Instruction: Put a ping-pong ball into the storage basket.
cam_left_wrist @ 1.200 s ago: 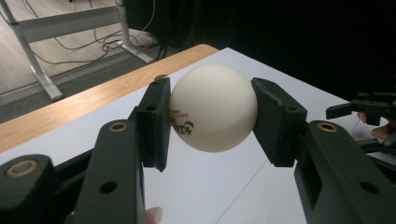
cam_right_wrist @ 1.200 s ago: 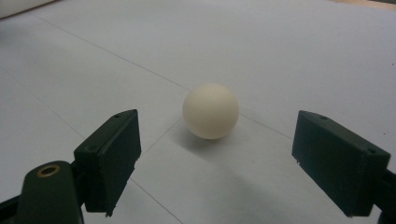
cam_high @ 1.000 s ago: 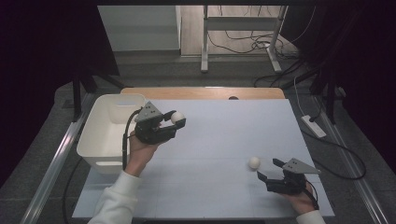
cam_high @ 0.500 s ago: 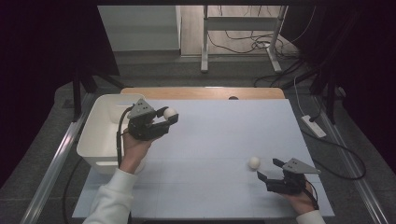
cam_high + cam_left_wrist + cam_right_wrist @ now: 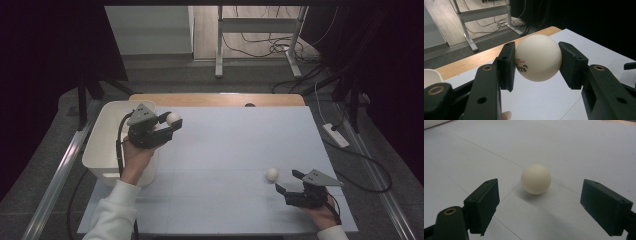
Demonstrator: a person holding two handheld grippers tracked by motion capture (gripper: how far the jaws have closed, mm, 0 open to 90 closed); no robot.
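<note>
My left gripper (image 5: 171, 123) is shut on a cream ping-pong ball (image 5: 173, 118) with small printed lettering (image 5: 538, 57), held in the air just right of the white bin (image 5: 102, 145). Its jaws press the ball from both sides. A second plain cream ball (image 5: 272, 174) (image 5: 536, 179) rests on the white table at the front right. My right gripper (image 5: 290, 181) (image 5: 539, 205) sits low on the table just behind that ball, open wide, with the ball a little ahead of its jaws and not touching them.
The white table surface (image 5: 240, 145) has a wooden edge (image 5: 215, 99) at the far side. Beyond the table stand a metal stand (image 5: 220, 45) and floor cables. A white power strip (image 5: 336, 135) lies off the right edge.
My left gripper has carried its ball leftward and slightly away, closer to the white bin. The right gripper and the ball on the table have stayed put.
</note>
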